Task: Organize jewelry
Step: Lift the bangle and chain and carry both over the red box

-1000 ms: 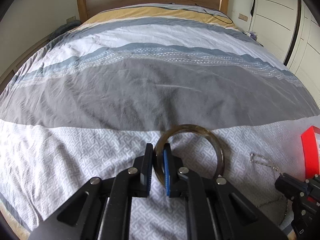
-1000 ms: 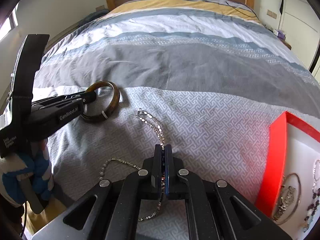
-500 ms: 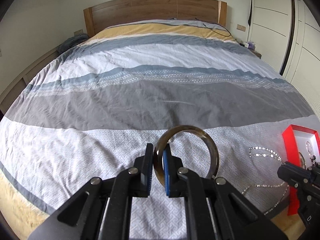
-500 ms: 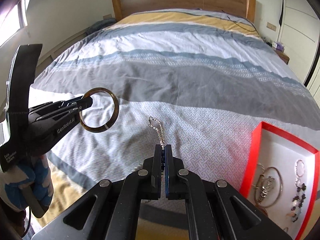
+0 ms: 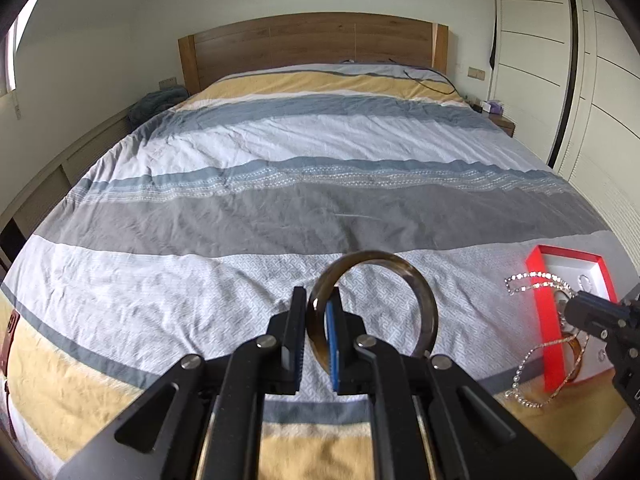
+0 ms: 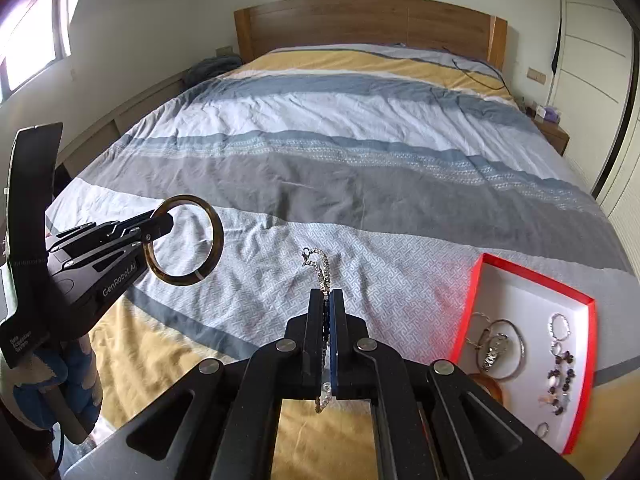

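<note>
My left gripper (image 5: 316,300) is shut on a dark amber bangle (image 5: 416,280) and holds it in the air above the bed; it also shows in the right wrist view (image 6: 160,222) with the bangle (image 6: 214,248). My right gripper (image 6: 329,296) is shut on a silver chain (image 6: 320,266) whose ends hang out front and below. In the left wrist view the chain (image 5: 532,280) dangles from the right gripper (image 5: 572,308) in front of the red jewelry box (image 5: 550,320).
The red box with a white inside (image 6: 532,296) lies on the bed at the right and holds several bracelets and a beaded string (image 6: 560,364). The striped duvet (image 6: 340,152) covers the bed. A wooden headboard (image 5: 312,44) and white wardrobes (image 5: 560,60) stand beyond.
Both grippers have risen well above the bed, lifting the bangle and the chain off the duvet. The red box has come more into view.
</note>
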`<state>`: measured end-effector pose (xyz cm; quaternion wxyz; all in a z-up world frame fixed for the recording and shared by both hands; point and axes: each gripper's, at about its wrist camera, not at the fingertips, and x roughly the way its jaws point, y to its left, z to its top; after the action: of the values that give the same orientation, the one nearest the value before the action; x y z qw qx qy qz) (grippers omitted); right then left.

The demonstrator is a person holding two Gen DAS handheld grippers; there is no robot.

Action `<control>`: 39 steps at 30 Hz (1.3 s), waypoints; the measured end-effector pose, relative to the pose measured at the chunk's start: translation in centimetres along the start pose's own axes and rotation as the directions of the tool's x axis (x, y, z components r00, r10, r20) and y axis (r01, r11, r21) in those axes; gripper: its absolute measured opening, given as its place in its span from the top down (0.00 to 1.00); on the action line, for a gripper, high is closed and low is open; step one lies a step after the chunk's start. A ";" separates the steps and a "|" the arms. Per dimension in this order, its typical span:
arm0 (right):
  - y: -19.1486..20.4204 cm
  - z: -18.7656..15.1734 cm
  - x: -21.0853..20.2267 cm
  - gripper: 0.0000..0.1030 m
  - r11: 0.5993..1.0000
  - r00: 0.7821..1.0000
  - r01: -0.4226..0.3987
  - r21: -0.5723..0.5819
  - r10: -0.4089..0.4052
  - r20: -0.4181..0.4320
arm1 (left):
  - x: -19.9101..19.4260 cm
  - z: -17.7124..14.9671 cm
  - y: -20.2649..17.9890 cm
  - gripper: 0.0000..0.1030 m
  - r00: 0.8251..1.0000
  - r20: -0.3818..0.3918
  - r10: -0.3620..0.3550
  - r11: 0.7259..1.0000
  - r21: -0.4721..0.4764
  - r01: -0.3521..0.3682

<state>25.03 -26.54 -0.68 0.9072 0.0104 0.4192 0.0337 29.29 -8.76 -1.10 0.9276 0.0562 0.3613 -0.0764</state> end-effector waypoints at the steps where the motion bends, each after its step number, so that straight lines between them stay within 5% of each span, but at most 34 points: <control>1: 0.2 -0.1 -0.8 0.97 1.000 1.000 0.002 -0.002 -0.002 0.007 | -0.8 -0.1 0.0 0.92 1.000 0.006 0.000 1.000 0.001 0.000; 25: 4.2 -7.0 -17.3 0.97 0.998 0.994 0.040 -0.058 -0.034 0.101 | -19.1 -6.5 0.8 0.92 0.992 0.124 -0.031 0.999 0.017 0.029; 39: -1.4 -7.5 -22.7 0.97 0.993 0.981 0.114 -0.006 -0.112 0.158 | -20.3 -3.8 -6.4 0.92 0.983 0.156 -0.101 0.989 0.126 0.081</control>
<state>4.68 -29.56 11.62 0.9380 -0.0176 0.3459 -0.0155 10.83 -12.40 9.59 0.9445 0.0885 0.2816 -0.1445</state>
